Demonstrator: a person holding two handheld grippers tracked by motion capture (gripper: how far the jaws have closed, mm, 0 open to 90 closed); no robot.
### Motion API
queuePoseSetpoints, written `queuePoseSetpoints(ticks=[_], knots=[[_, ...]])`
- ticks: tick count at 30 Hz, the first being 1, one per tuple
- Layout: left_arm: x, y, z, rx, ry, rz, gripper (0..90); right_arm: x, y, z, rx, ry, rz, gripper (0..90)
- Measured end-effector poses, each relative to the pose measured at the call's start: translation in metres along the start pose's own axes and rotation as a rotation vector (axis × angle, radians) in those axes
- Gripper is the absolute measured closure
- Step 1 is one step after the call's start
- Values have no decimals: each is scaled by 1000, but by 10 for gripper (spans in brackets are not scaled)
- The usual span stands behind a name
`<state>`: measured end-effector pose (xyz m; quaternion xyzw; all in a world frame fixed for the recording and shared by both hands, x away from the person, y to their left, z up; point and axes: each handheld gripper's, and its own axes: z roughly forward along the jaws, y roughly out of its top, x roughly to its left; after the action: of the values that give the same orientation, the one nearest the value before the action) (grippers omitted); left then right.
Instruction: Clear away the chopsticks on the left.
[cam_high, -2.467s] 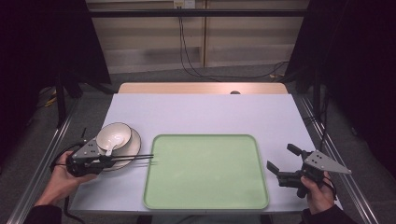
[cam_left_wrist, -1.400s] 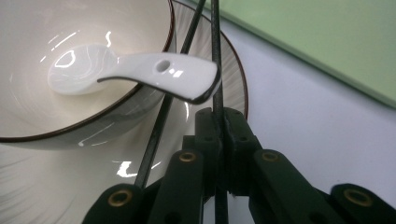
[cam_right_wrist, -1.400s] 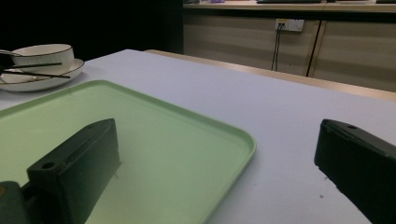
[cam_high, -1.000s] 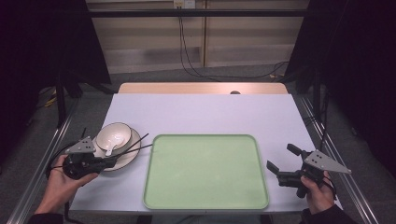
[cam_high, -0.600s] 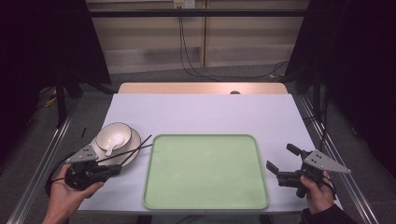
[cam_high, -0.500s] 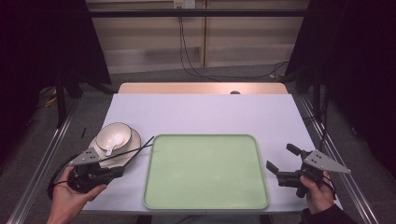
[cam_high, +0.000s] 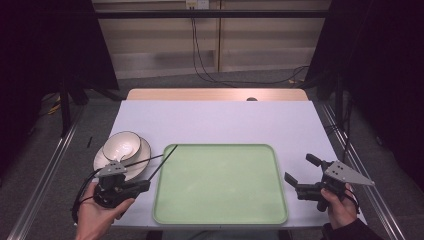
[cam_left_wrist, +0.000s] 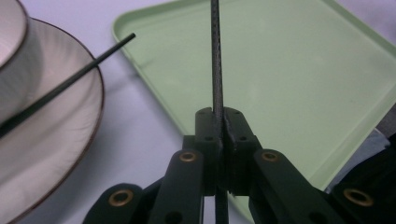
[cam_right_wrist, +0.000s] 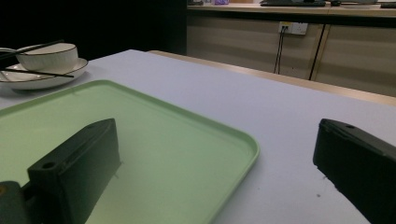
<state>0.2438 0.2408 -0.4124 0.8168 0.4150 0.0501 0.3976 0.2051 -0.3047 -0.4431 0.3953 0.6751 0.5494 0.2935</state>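
High view: the bench (cam_high: 220, 120) carries a green tray (cam_high: 220, 184) at its near middle; at 9 o'clock of the tray a white bowl (cam_high: 122, 145) sits on a white plate (cam_high: 141, 155), near the bench's left edge; the left tool (cam_high: 144, 185), in a hand (cam_high: 96, 220) at the near left corner, is closed on a thin black chopstick (cam_high: 165, 159); that stick's long axis runs from the tool toward 1 o'clock, its far tip over the tray's far left corner; a second chopstick (cam_high: 145, 160) lies across the plate, pointing toward 2 o'clock, its near end lost behind the tool; the right tool (cam_high: 300, 172), held at 3 o'clock of the tray by the other hand (cam_high: 341, 210), has its jaws spread with nothing between them.

Left gripper view: the jaws are pressed together on the chopstick (cam_left_wrist: 215, 70), which runs straight up toward 12 o'clock over the tray (cam_left_wrist: 299, 84), its tip cut off by the top edge; the second chopstick (cam_left_wrist: 70, 83) slants toward 2 o'clock across the plate (cam_left_wrist: 51, 154); the bowl (cam_left_wrist: 11, 70) is cut off at the left edge.

Right gripper view: the jaws stand wide apart, one over the tray (cam_right_wrist: 154, 154), one over the bare bench (cam_right_wrist: 280, 130); bowl (cam_right_wrist: 49, 56) and plate (cam_right_wrist: 44, 78) sit far off at 10 o'clock, a chopstick (cam_right_wrist: 46, 73) lying across the plate, dark and hard to make out.
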Motion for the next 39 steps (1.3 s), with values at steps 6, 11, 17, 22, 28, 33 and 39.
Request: queuePoseSetpoints(ticks=[6, 11, 17, 22, 28, 33, 39], knots=[[-10, 4, 18, 39, 26, -27, 858, 0, 0, 0, -1, 1, -1, 1], [-21, 7, 35, 53, 53, -69, 858, 0, 0, 0, -4, 1, 1, 2], [-27, 13, 52, 76, 105, -109, 858, 0, 0, 0, -4, 2, 2, 2], [-29, 16, 64, 103, 139, -168, 857, 0, 0, 0, -5, 6, -2, 2], [-25, 11, 73, 114, 185, -225, 857, 0, 0, 0, -2, 10, -10, 2], [-22, 10, 78, 118, 204, -255, 857, 0, 0, 0, -2, 13, -15, 2], [-19, 11, 85, 128, 215, -284, 856, 1, 0, 1, 1, 19, -14, 2]])
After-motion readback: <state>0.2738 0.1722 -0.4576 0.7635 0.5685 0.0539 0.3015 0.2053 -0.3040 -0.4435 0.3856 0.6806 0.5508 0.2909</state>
